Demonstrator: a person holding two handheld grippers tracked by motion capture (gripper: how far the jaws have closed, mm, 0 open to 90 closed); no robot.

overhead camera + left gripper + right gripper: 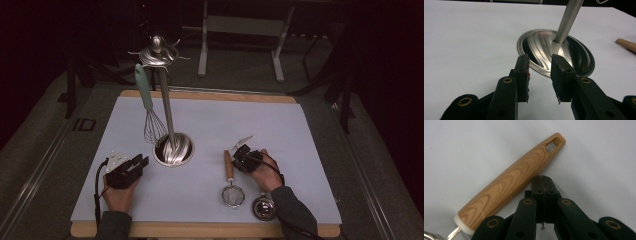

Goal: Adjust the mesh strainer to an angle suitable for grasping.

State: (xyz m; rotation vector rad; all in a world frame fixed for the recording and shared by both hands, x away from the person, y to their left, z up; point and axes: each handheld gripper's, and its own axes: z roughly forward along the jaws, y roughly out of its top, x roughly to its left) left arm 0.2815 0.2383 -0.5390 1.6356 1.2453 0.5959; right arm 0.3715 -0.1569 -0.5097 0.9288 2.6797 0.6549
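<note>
place: lab or studio | cues: dark room, white mat (pixel 280 125) on wooden table (pixel 210 95), grey carpet (pixel 45 130), metal stand legs (pixel 202 50)

Standing near the centre of the tabletop (pixel 210 120): a utensil stand (pixel 172 150), round base down and pole upright. Hanging from its top hooks, on the 9 o'clock side of the pole: a whisk (pixel 150 110). At 4 o'clock from the base, well apart: a small strainer (pixel 231 182), handle toward 12 o'clock, mesh bowl toward 6. Just beside that bowl at 4 o'clock: a round metal piece (pixel 263 208). At 8 o'clock from the base: left tool (pixel 141 163). Just beside the strainer handle at 3 o'clock: right tool (pixel 239 152).
</note>
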